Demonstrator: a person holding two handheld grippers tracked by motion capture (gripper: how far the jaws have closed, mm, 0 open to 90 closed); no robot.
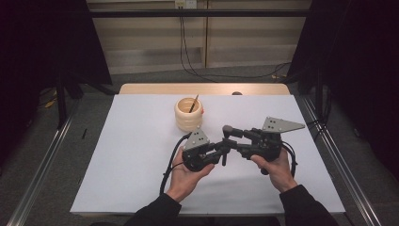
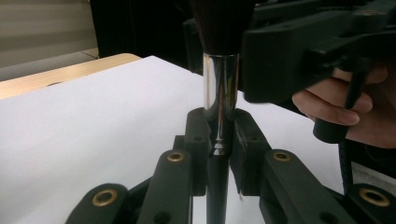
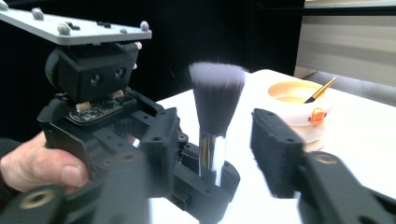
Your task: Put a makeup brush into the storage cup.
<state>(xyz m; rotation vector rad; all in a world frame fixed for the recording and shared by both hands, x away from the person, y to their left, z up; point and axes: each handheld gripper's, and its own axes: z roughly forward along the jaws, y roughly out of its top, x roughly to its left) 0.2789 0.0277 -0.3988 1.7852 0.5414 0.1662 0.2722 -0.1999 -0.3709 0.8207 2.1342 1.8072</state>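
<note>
A makeup brush with dark, pale-tipped bristles and a shiny chrome ferrule (image 3: pixel 212 140); a cream ribbed holder with an orange spot (image 3: pixel 299 109); a white worktop (image 1: pixel 141 155); black fingers (image 2: pixel 198 135).

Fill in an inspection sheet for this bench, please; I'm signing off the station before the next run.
Surface: white table top, bare around the work.
Job's things: makeup brush upright, bristles up; cream holder with a thin stick in it stands farther back.
Clutter: nothing seen.
Grippers: left gripper shut on the brush's metal ferrule; right gripper open, jaws either side of the brush, not touching.
Cables: black cable trails from the left gripper; more on the floor behind.
Surroundings: dark curtains, metal rails.
</note>
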